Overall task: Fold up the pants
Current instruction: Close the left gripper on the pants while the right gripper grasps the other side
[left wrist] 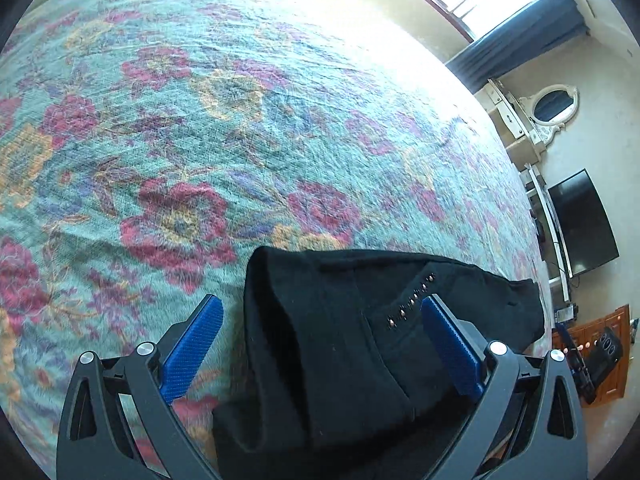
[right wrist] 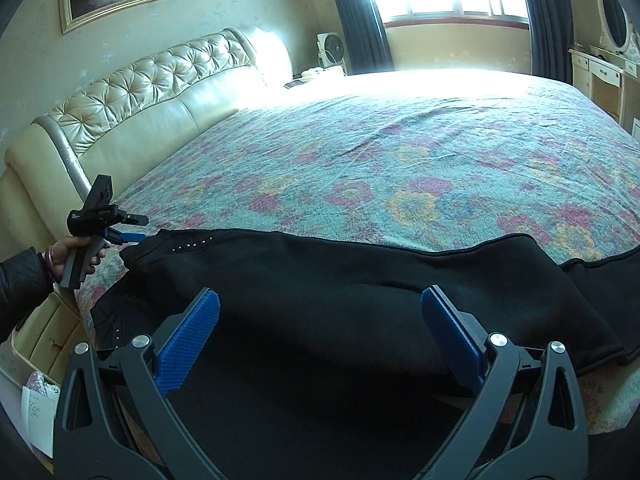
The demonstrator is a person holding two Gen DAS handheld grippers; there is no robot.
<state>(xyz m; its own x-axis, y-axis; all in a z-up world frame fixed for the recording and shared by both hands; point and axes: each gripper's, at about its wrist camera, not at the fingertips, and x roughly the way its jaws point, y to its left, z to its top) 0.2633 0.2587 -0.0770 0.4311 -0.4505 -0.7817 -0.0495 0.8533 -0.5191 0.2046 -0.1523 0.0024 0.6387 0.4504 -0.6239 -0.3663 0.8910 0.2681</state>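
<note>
Black pants [right wrist: 340, 300] lie flat on the bed [right wrist: 400, 152], between both spread-open tongs: left tongs [left wrist: 320, 328] over the waist, right tongs [right wrist: 320, 320] mid-leg. Folding seems unstarted; next, pinch an edge.

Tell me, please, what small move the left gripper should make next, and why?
Probably close the left gripper on the waist end of the black pants: its jaws stand open around that studded edge, gripping nothing, and the pants lie stretched out unfolded on the floral bedspread.
</note>
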